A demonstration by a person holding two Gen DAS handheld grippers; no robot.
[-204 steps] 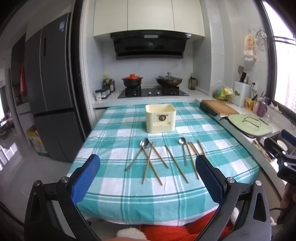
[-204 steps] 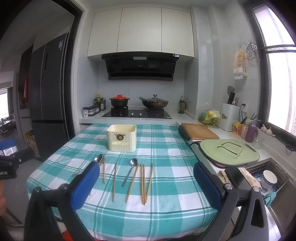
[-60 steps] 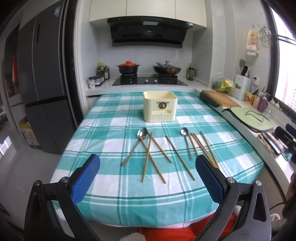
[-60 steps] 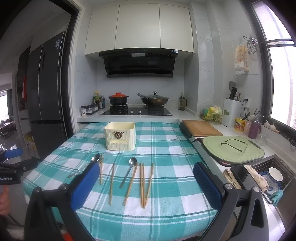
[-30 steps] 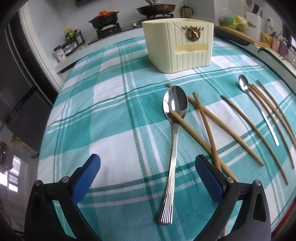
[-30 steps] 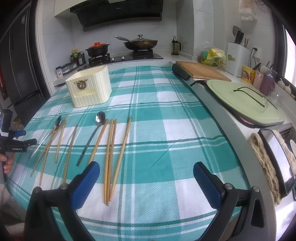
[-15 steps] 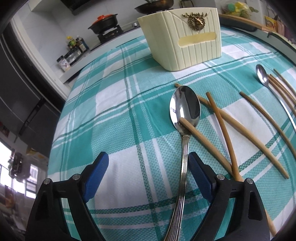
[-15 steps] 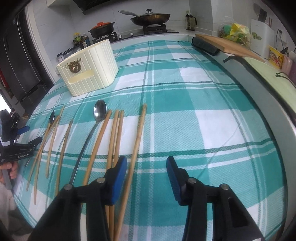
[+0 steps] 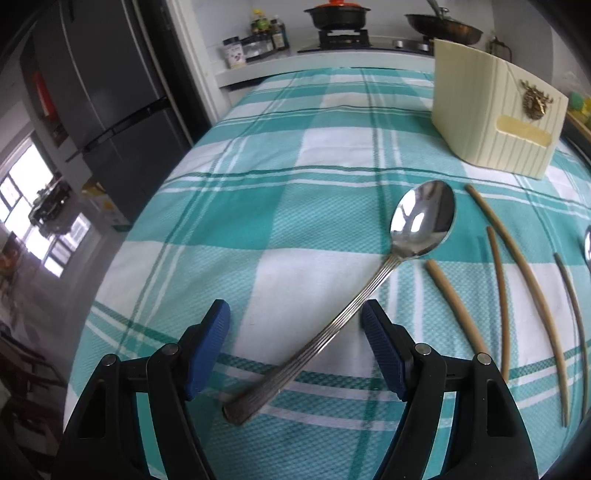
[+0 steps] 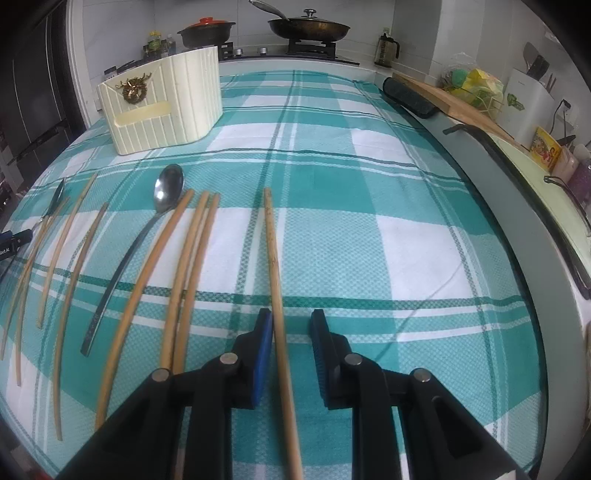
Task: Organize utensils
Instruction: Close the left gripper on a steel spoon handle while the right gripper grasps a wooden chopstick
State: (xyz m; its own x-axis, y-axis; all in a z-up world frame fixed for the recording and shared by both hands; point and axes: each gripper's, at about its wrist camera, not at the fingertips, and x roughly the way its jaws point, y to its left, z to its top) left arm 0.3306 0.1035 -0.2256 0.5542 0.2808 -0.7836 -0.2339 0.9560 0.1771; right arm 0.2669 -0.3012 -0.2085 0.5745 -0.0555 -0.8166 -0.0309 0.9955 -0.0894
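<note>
In the left wrist view my left gripper (image 9: 295,325) is open and straddles the ribbed handle of a steel spoon (image 9: 373,280) that lies on the checked cloth, bowl pointing away to the right. Several wooden chopsticks (image 9: 498,291) lie to its right. The cream utensil holder (image 9: 491,118) stands at the far right. In the right wrist view my right gripper (image 10: 291,325) is open, narrowly, around the rightmost chopstick (image 10: 273,258), which lies against the left pad. More chopsticks (image 10: 192,258) and a dark-handled spoon (image 10: 147,229) lie to the left. The holder (image 10: 162,99) stands at the far left.
The table wears a teal and white checked cloth (image 10: 369,229). A stove with a red pot (image 10: 207,31) and a wok (image 10: 308,27) is behind. A cutting board (image 10: 458,99) and a green lid are on the counter to the right. A fridge (image 9: 103,92) stands left.
Both grippers have come down low over the table and narrowed their jaws. The left one now frames the spoon handle, the right one frames the rightmost chopstick.
</note>
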